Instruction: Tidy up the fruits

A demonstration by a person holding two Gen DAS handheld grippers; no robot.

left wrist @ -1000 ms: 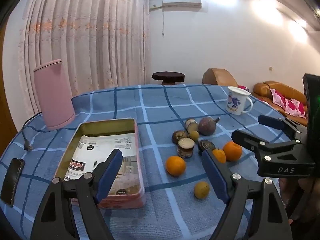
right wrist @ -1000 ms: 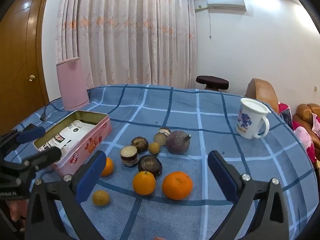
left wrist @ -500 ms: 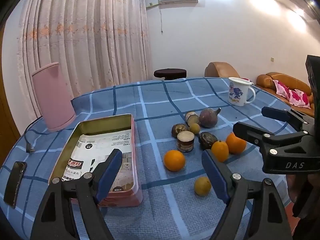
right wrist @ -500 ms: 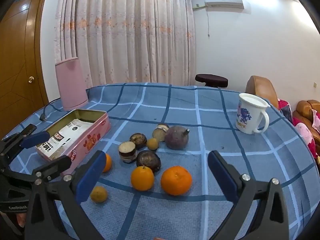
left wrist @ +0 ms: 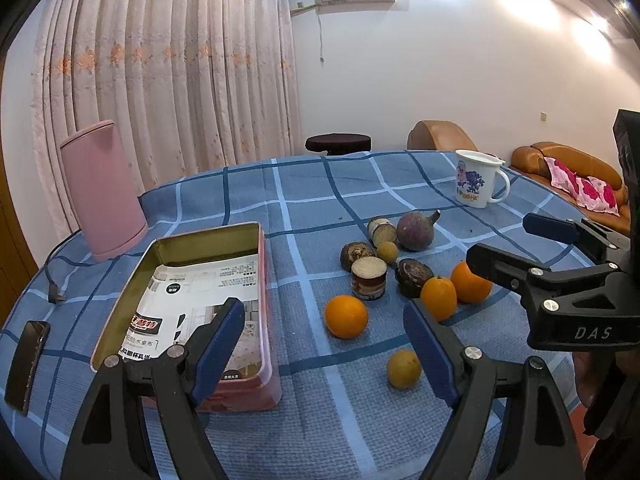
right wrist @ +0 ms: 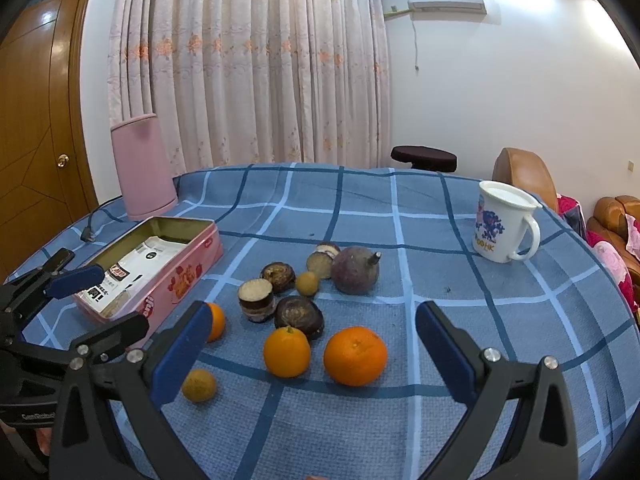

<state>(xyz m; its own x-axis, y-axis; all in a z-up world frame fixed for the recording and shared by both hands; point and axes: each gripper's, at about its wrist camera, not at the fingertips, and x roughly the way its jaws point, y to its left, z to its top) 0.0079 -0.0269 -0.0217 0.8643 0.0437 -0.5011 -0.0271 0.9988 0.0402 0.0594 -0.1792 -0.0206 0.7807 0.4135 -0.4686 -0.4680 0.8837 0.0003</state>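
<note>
Fruits lie scattered on the blue checked tablecloth: three oranges, one at the left [left wrist: 346,316] [right wrist: 215,321], one in the middle [left wrist: 438,298] [right wrist: 286,351], the biggest on the right [right wrist: 355,355] [left wrist: 470,282]. A small yellow fruit [left wrist: 403,368] [right wrist: 199,384] lies nearest me. Behind them sit several dark brown fruits and a purple one [left wrist: 415,231] [right wrist: 355,269]. An open pink tin box [left wrist: 182,312] [right wrist: 152,268] with printed packets inside stands to the left. My left gripper [left wrist: 325,356] is open, low over the cloth before the left orange. My right gripper [right wrist: 312,352] is open around the two nearer oranges.
A pink cylinder [left wrist: 102,190] [right wrist: 142,166] with a cable stands at the back left. A white mug [left wrist: 478,184] [right wrist: 504,228] stands at the back right. A black phone [left wrist: 27,366] lies at the left table edge. Sofas and a stool stand beyond the table.
Both grippers have drifted slightly, so the fruits sit a bit closer and the tin box has shifted in view. Both stay open and hold nothing.
</note>
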